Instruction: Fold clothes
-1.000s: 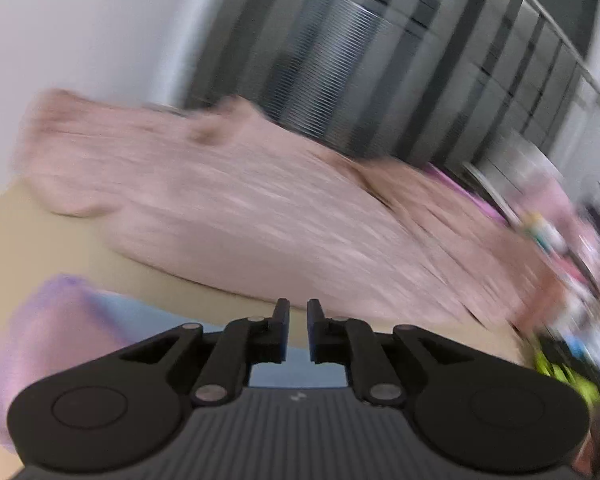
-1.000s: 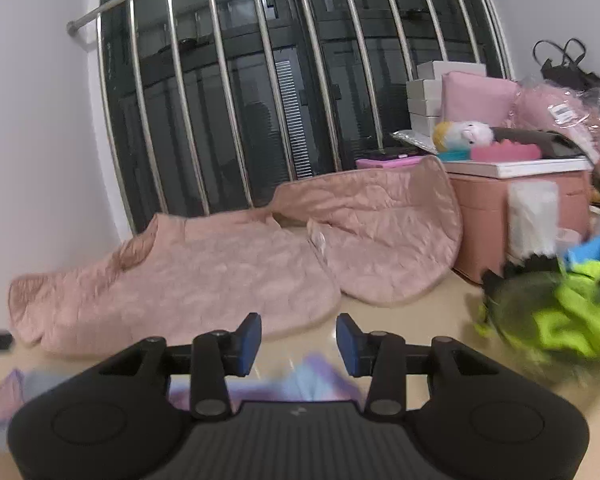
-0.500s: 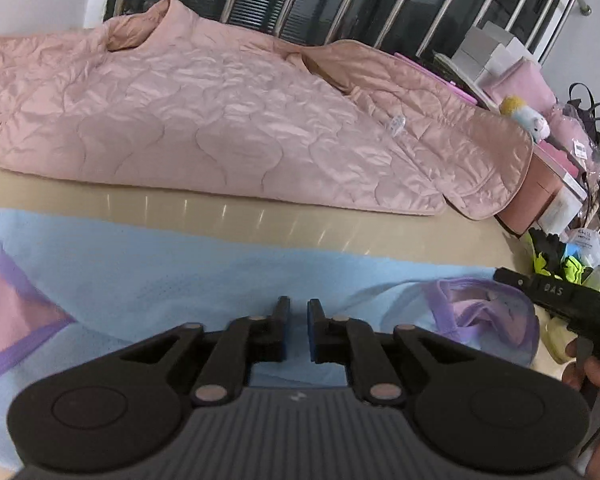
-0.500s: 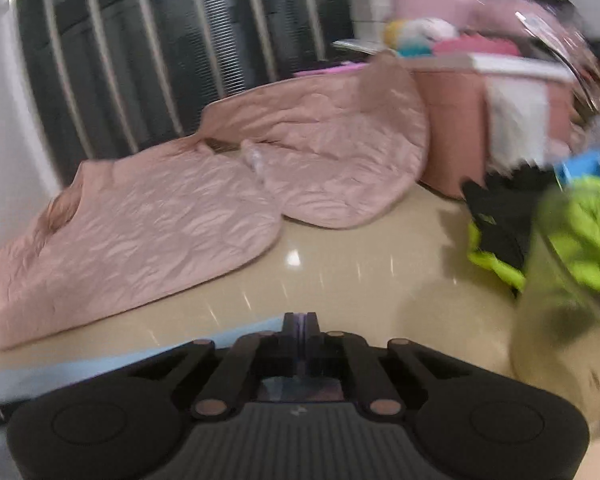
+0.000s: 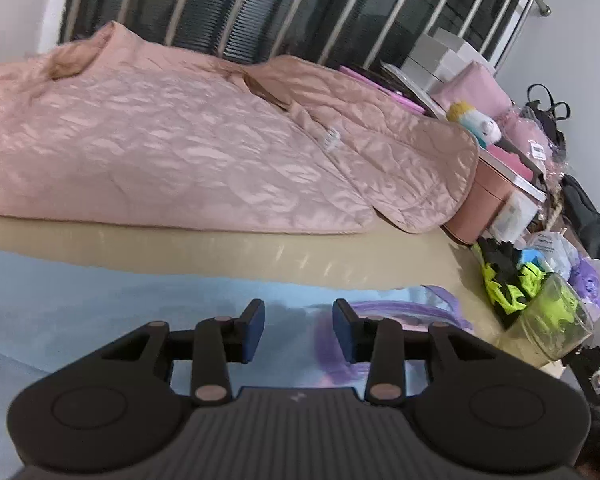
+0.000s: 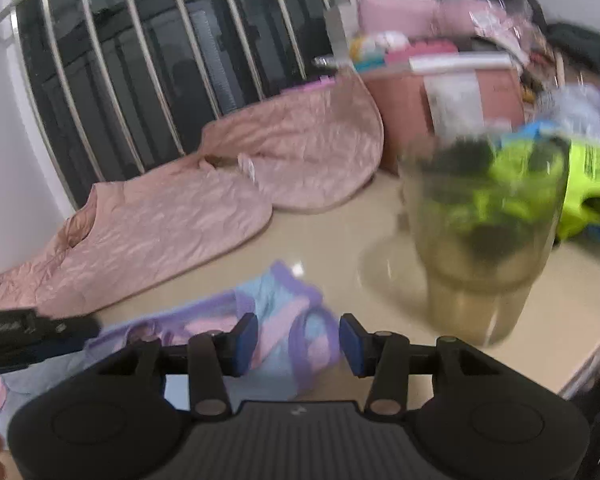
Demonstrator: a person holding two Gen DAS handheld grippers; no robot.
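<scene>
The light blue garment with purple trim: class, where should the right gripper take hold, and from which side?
Probably grip the bunched purple-trimmed end, coming from the near side, angled down. It is raised and crumpled, so the right gripper, its jaws opening with no cloth pinched, can close on it. The rest of the light blue garment lies flat.

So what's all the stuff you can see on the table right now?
Quilted jacket: one, pink, spread at the table's far side by the window bars.
Light garment: one, blue with purple trim and pink patches, nearest the grippers.
Clear container: one, yellowish, on the table's right, neon-green and black items behind it.
Storage box: one, pink, right of the jacket.
Plush toy: one, yellow, blue and white, on the box.
Table: one, beige.
Left gripper: black, blue pads, jaws opening, above the garment.
Right gripper: same, opening.
</scene>
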